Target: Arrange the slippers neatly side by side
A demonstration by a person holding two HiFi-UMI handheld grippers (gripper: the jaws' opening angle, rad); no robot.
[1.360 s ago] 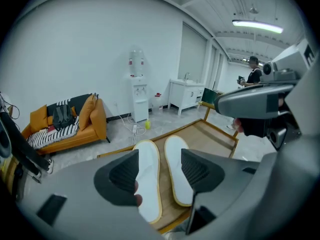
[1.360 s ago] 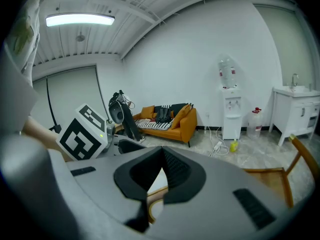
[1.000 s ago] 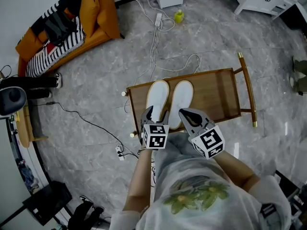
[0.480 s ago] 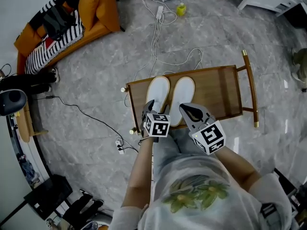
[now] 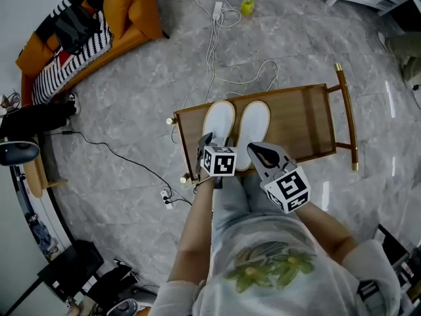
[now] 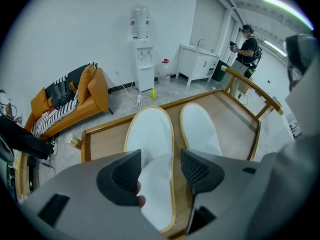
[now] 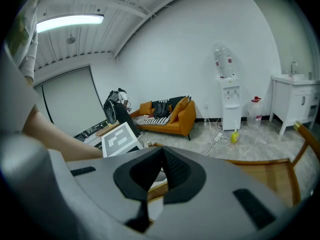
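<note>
Head view: orange sofa (image 5: pixel 128 8) at upper left is cut off by the frame edge, and white cables (image 5: pixel 214 48) trail over the grey marbled floor (image 5: pixel 125 110). The heel ends of both slippers are hidden behind the tools, and the near rim of the table (image 5: pixel 302 120) is covered by the person's torso. The table is brown wood, tray-like, with a raised rim and brass-coloured end caps. The two slippers lie inside its left half, side by side and just beside each other, toes toward the top of the frame. Left tool (image 6: pixel 160 171): jaws wide, ribbed black pads apart, heel part of the left slipper (image 6: pixel 150 134) seen in the gap; contact cannot be told. Both left slipper and right slipper (image 6: pixel 200 126) are white, flat and oval, with yellowish edging. Right tool (image 7: pixel 161 170): pads pressed together, nothing between them; it hides most of the table in its own view.
</note>
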